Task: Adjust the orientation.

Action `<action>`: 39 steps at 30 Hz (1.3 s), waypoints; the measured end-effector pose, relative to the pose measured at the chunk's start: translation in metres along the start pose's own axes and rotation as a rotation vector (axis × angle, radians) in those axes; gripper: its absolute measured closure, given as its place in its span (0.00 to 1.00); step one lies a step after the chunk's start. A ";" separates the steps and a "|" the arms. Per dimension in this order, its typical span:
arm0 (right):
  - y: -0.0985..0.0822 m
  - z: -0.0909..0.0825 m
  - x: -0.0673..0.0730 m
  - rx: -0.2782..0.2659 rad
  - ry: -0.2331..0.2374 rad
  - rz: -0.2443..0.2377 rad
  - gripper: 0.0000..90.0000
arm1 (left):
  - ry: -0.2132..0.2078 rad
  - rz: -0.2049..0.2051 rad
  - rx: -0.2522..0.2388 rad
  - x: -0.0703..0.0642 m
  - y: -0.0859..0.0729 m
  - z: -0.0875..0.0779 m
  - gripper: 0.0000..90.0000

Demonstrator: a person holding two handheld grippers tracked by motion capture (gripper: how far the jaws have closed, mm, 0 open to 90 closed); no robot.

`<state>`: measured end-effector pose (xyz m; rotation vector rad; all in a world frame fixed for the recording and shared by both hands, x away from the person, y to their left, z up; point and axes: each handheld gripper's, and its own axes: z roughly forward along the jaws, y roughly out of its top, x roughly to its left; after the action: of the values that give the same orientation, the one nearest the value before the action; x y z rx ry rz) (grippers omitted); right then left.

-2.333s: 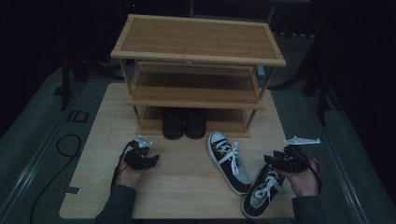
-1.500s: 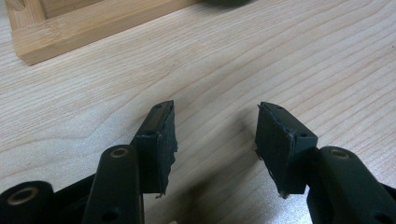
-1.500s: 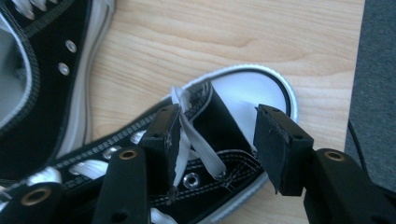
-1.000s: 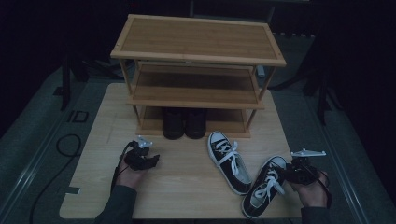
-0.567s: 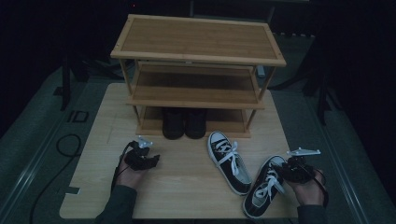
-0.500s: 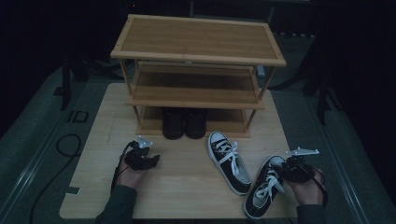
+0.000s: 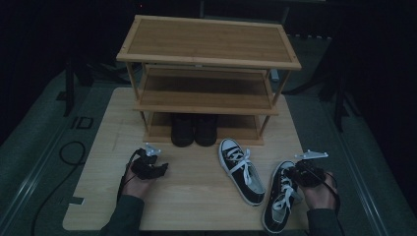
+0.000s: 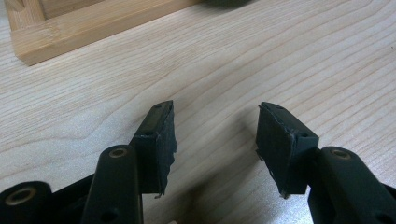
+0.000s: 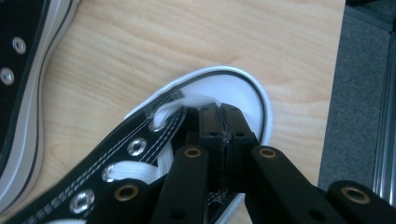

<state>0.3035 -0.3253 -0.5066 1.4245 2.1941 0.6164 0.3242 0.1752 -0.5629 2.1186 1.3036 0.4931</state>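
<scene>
The right hand-held gripper (image 9: pixel 223 122) had just been closing and stood with its jaws pressed together over the toe end of the right-hand sneaker (image 7: pixel 281 194). From the right gripper view they seemed to pinch only a thin fold of canvas or tongue behind the white toe cap; how much material lay between the pads could not be told. That shoe sat at the near right corner of the surface (image 7: pixel 196 196), in front of the wooden rack (image 7: pixel 209 73) and to its right. A bite that shallow could slip under the shoe's weight on lifting, or let the heel swing down and knock the second sneaker (image 7: pixel 242 169) lying just beside it, nearer the rack. The laces could also snag.

The left hand-held gripper (image 8: pixel 215 135) hovered with its jaws apart and nothing between them, over bare wood before the rack's left foot. A dark pair of shoes (image 7: pixel 193 130) already filled the middle of the bottom shelf, so a careless approach might bump them.
</scene>
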 end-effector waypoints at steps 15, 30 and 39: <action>0.048 0.013 0.027 -0.004 0.015 -0.119 0.99 | -0.001 -0.001 -0.003 0.000 0.000 0.000 0.53; 0.101 0.018 0.038 -0.073 0.014 -0.172 0.99 | 0.000 0.000 -0.005 0.000 0.000 0.000 0.53; 0.111 0.037 0.050 -0.045 0.050 -0.221 0.99 | 0.000 0.001 -0.005 0.000 0.000 0.000 0.53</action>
<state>0.3870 -0.2335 -0.4767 1.1353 2.3198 0.6243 0.3242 0.1755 -0.5634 2.1147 1.3000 0.4960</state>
